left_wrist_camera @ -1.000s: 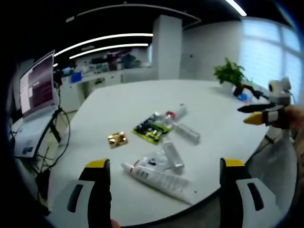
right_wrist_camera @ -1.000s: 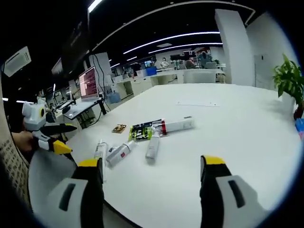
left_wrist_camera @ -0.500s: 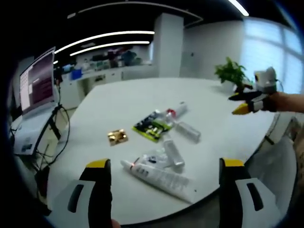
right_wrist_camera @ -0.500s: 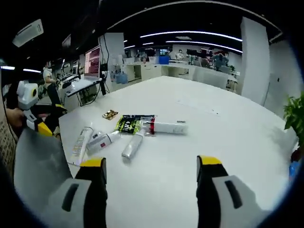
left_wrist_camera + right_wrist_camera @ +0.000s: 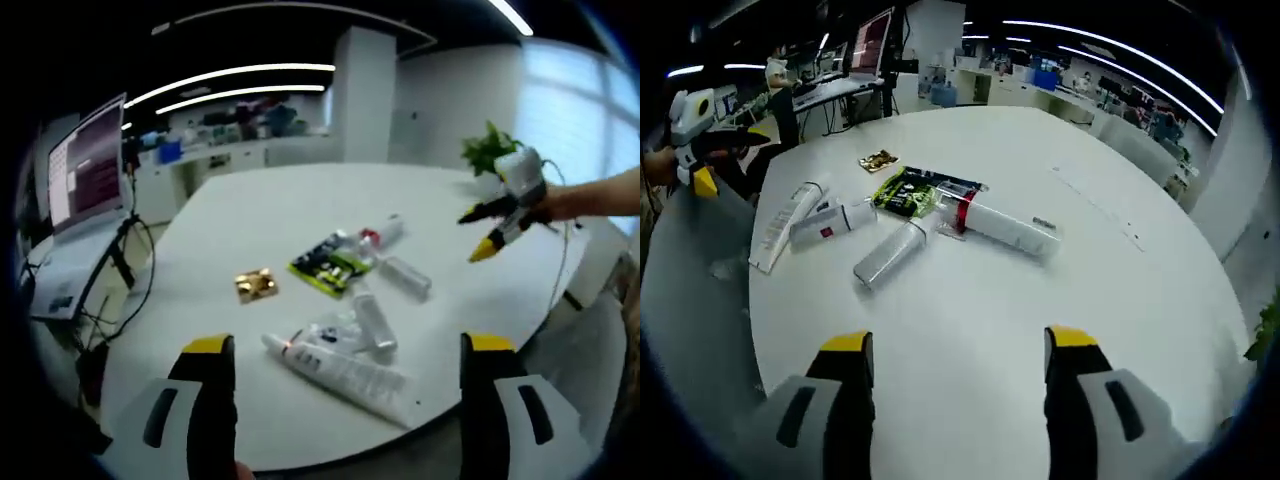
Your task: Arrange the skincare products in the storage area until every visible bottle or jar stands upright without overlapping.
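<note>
- Nearest in the right gripper view, the right tool [image 5: 958, 385] hangs over bare white desk [image 5: 1120, 300] with its yellow-tipped jaws wide apart and nothing between them.
- In the left gripper view, the left tool [image 5: 340, 395] sits at the near desk edge, its jaws just as wide and just as empty.
- Just beyond the left tool lies a long white squeeze tube [image 5: 340, 368], flat on its side; touching it are a smaller white tube with a red mark [image 5: 325, 337] and a clear cylindrical bottle [image 5: 375, 322].
- Past these, a second clear bottle [image 5: 890, 252] lies flat, near a green-and-black foil sachet [image 5: 902, 192] and a white bottle with a red band [image 5: 1005, 225], which rests against the sachet.
- A small gold wrapped packet [image 5: 254, 285] lies apart to one side.
- Farther off, a laptop on a stand [image 5: 85, 170] and a potted plant [image 5: 490, 152] flank the desk.
- Judged from this, the task is at its opening reach: nothing stands upright yet.
- The right tool looks best placed for the red-banded bottle; the next move calls for lowering over its body, closing across the width, then tipping it onto its base clear of the sachet.
</note>
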`<control>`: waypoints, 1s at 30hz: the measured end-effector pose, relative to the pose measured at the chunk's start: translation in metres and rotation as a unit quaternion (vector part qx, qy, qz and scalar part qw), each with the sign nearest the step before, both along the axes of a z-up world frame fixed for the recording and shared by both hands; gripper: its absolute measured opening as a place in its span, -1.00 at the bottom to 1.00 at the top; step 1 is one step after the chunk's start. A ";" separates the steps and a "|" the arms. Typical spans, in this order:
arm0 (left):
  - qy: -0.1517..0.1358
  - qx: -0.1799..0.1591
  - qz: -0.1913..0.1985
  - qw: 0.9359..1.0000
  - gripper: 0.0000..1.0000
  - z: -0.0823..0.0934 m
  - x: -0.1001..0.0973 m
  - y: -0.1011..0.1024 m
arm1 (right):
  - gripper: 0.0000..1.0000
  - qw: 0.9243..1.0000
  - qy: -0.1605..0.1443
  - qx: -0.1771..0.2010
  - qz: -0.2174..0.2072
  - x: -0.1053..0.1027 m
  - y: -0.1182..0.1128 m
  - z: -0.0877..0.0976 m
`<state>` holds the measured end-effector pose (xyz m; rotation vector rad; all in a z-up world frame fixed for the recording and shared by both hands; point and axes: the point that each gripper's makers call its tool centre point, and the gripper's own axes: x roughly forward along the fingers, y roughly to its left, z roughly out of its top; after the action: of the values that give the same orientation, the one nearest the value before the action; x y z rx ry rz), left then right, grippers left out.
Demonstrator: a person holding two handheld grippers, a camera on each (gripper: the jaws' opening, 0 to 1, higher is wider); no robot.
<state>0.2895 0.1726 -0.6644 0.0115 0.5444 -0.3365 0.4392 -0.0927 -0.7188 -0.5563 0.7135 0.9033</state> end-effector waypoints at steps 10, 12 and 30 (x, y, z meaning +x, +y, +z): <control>0.010 0.006 0.003 1.000 0.78 -0.004 0.000 0.001 | 0.31 0.994 -0.031 -0.052 0.095 0.058 0.027 -0.002; 0.012 0.006 0.005 1.000 0.78 -0.004 0.000 0.002 | 0.29 0.992 -0.032 -0.057 0.108 0.069 0.032 -0.004; 0.025 0.004 0.007 1.000 0.79 -0.008 0.000 0.003 | 0.17 0.971 -0.048 -0.090 0.218 0.108 0.092 -0.028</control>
<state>0.2893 0.1754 -0.6728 0.0071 0.5943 -0.3217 0.5474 -0.0008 -0.7465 -0.9359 0.5968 1.2157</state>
